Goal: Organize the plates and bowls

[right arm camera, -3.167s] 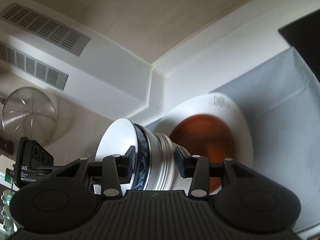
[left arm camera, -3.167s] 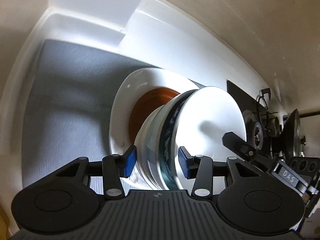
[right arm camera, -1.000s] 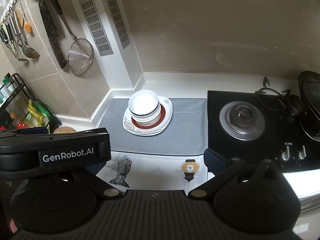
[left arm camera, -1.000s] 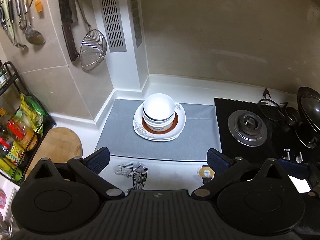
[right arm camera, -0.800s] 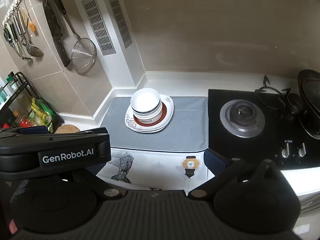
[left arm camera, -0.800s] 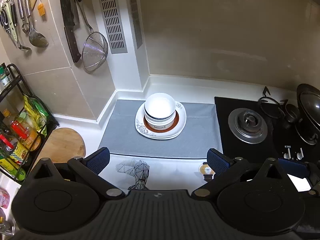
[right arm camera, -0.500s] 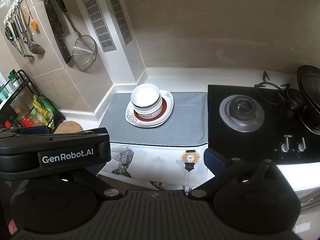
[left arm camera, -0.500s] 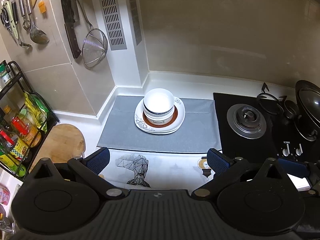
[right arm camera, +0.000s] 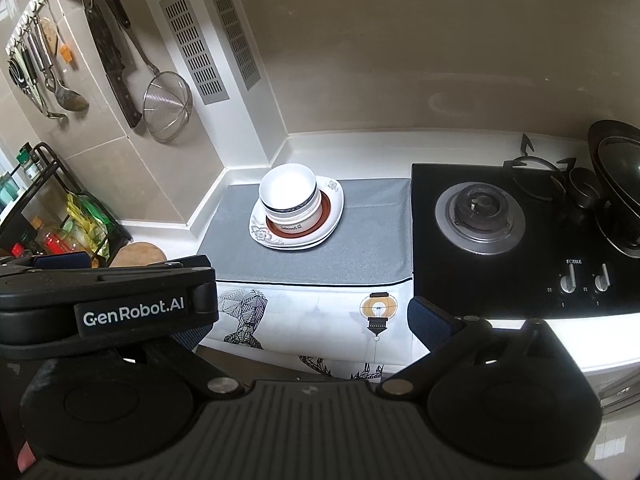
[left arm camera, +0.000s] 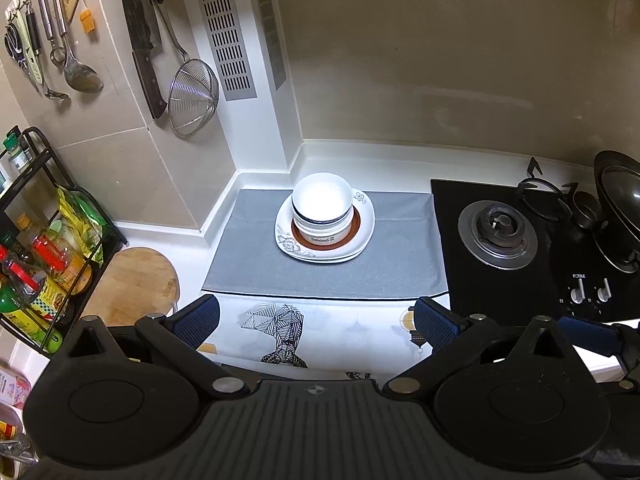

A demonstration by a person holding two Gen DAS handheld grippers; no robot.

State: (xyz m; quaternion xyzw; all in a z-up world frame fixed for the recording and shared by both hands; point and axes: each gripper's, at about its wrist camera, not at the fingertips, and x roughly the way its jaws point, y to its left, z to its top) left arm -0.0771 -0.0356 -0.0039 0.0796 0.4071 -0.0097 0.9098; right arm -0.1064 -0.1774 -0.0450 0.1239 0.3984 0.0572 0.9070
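Note:
A stack of white bowls (left arm camera: 322,210) with a dark band sits on stacked white plates (left arm camera: 362,240), the top one with a brown ring, on a grey mat (left arm camera: 248,264). The same stack shows in the right wrist view: bowls (right arm camera: 289,197) on plates (right arm camera: 334,208). My left gripper (left arm camera: 316,320) is open and empty, well back from the stack over the counter's front edge. My right gripper (right arm camera: 308,322) is open and empty, also far back; the left gripper's body (right arm camera: 104,300) hides its left finger.
A black gas hob (left arm camera: 496,232) with a wok (left arm camera: 620,208) lies to the right of the mat. Utensils, a knife and a strainer (left arm camera: 192,92) hang on the left wall. A rack of bottles (left arm camera: 44,240) and a round wooden board (left arm camera: 136,284) stand at left.
Both grippers let go of the bowl stack, opened wide and pulled far back from it. Over the last second they drew back slightly more; the stack has stayed put.

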